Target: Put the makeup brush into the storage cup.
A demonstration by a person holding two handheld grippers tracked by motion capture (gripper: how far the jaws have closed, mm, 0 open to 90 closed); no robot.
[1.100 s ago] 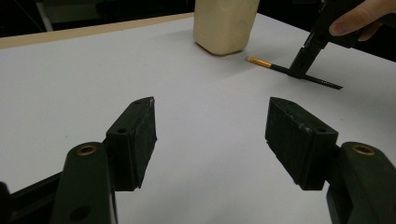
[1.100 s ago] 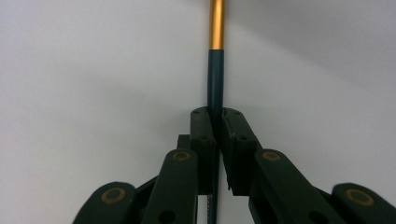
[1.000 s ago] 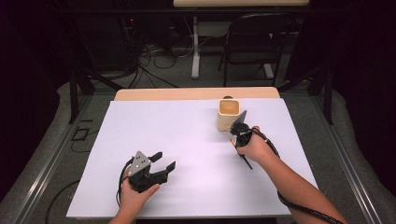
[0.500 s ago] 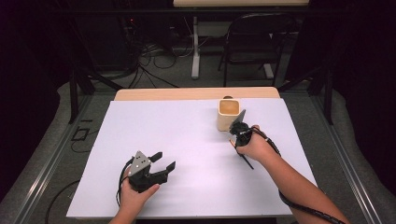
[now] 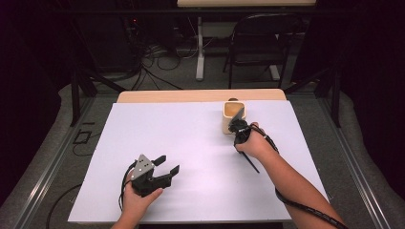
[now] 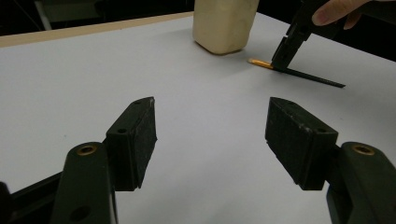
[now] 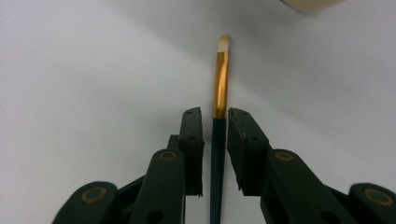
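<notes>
Paintbrush (image 7: 218, 140) lies flat on the white table (image 5: 191, 143), right between the two black jaws of the right gripper (image 7: 215, 116). Those jaws are close on each side of the dark handle, but a thin gap shows on both sides, so I think they are nearly together and not yet pinching it. The brush runs straight away from that gripper toward 12 o'clock in the right gripper view, with the gold band and the pale tip at the far end. So its long line matches the way the jaws point, and I think a small squeeze would be enough to catch it.

Nearest to the person in the high view, at about 7 o'clock on the table, the left gripper (image 5: 165, 169) rests with its jaws wide apart and nothing in them. It is well apart from the brush, so the right hand (image 5: 253, 140) is the nearer one.

Farther off, at about 1 o'clock, the tan cup (image 5: 233, 117) stands upright just beside the right gripper.

The left gripper view shows something the close one does not: the brush (image 6: 299, 72) lies low on the table, with its gold end pointing toward the cup (image 6: 224, 25). The right gripper view shows the thin gaps by the handle
</notes>
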